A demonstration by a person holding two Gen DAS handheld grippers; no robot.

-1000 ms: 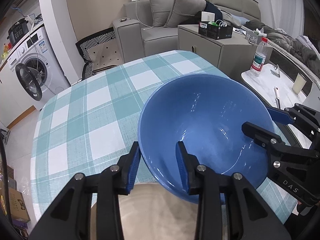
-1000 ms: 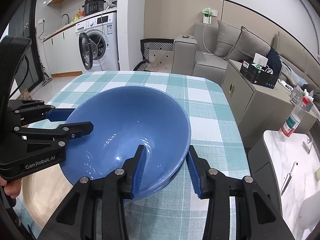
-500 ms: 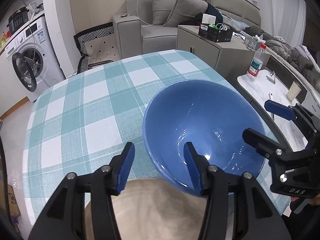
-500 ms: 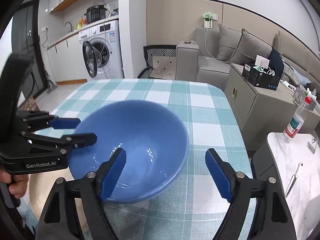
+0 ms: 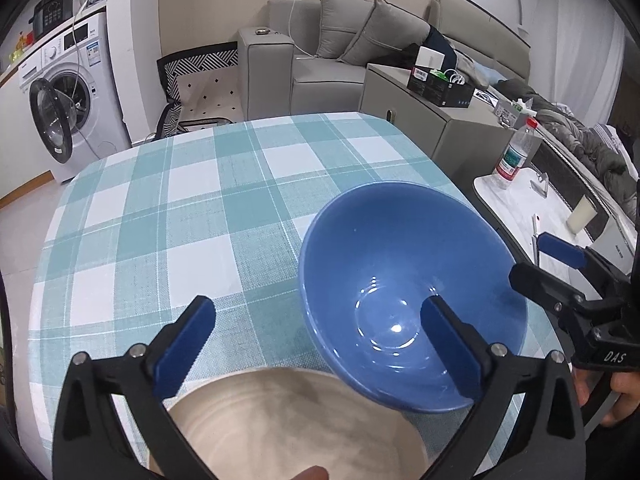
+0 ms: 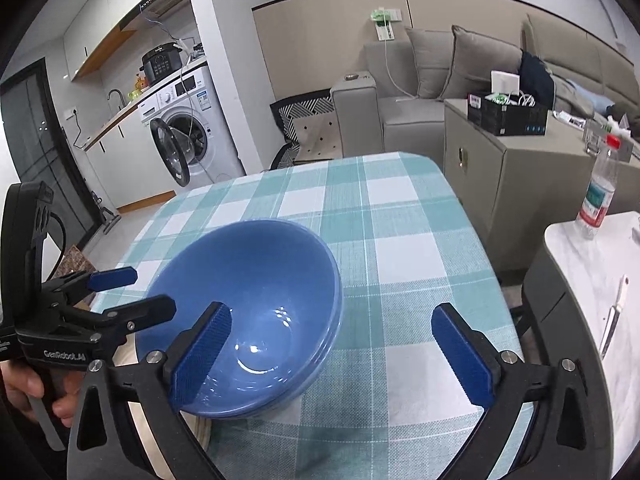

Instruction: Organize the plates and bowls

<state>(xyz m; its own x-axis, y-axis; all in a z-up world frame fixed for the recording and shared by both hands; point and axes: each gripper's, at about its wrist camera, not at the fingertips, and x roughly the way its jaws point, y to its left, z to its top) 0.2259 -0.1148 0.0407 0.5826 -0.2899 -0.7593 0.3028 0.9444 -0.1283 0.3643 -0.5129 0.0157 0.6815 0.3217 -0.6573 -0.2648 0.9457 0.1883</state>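
Your glossy blue ceramic bowl (image 5: 404,296) now sits upright on the table (image 5: 200,216), the one with the teal-and-white checked cloth. In the right wrist view its lower edge shows stacked rims, so it looks nested in at least one matching bowl; count that step as done. Your left gripper (image 5: 320,344) has just been opening: its jaws stand fully spread, one over the bowl's hollow, one outside at 9 o'clock, pressing nothing. Your right gripper (image 6: 332,344) has just been opening too, jaws wide, straddling the rim at the bowl's 5 o'clock without contact. A beige round plate (image 5: 288,424) lies at the bowl's 7 o'clock, partly tucked under it. Whether other dishes wait, you cannot tell from here.
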